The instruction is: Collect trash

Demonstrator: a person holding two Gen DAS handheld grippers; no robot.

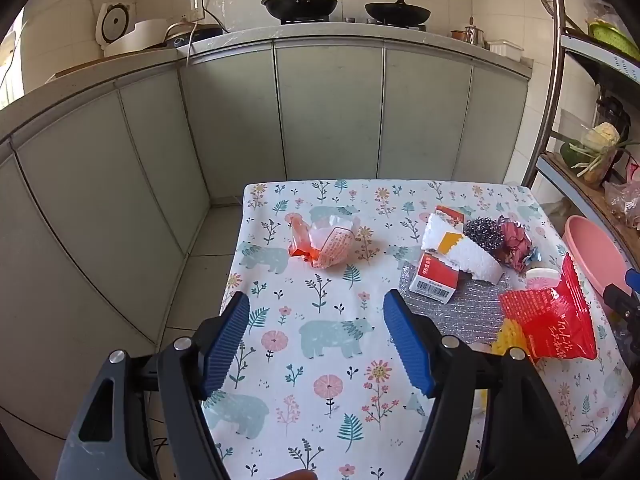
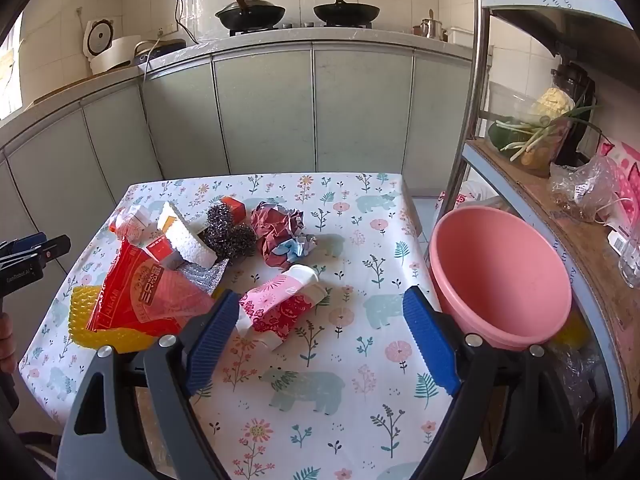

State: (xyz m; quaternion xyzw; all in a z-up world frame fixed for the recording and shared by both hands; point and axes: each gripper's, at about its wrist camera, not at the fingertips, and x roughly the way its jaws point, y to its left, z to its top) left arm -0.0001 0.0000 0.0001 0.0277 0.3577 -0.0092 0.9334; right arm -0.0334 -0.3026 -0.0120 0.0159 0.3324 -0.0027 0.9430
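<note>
While both tools hang tilted down over the table, I see my left gripper (image 1: 316, 312) with its blue pads spread wide and nothing but flowered tablecloth (image 1: 320, 360) between them. My right gripper (image 2: 316, 312) is just as wide apart and also empty; its left pad sits just beside a pink and red flowered tube (image 2: 280, 304), which lies on the cloth without being touched as far as I can judge.

Outward from the left tool, an orange and clear crumpled wrapper (image 1: 324, 244) lies alone toward the far left of the table. To its right the rubbish is heaped together: a red and white carton (image 1: 436, 280), a white foam piece (image 1: 476, 260) leaning over it, a steel scouring ball (image 1: 482, 232), a crumpled dark red paper wad (image 1: 516, 244), and a silver bubble sheet (image 1: 472, 308) beneath them. A shiny red snack bag (image 1: 556, 320) lies at the near right of the heap, over something yellow (image 1: 508, 340) that I cannot identify clearly from this view.

From the right tool, a pink basin (image 2: 500, 280) stands just off the table's right edge, beside a metal shelf rack (image 2: 472, 120) holding greens. Green cabinets (image 2: 264, 112) run behind, with two black woks (image 2: 296, 12) on the stove above.
</note>
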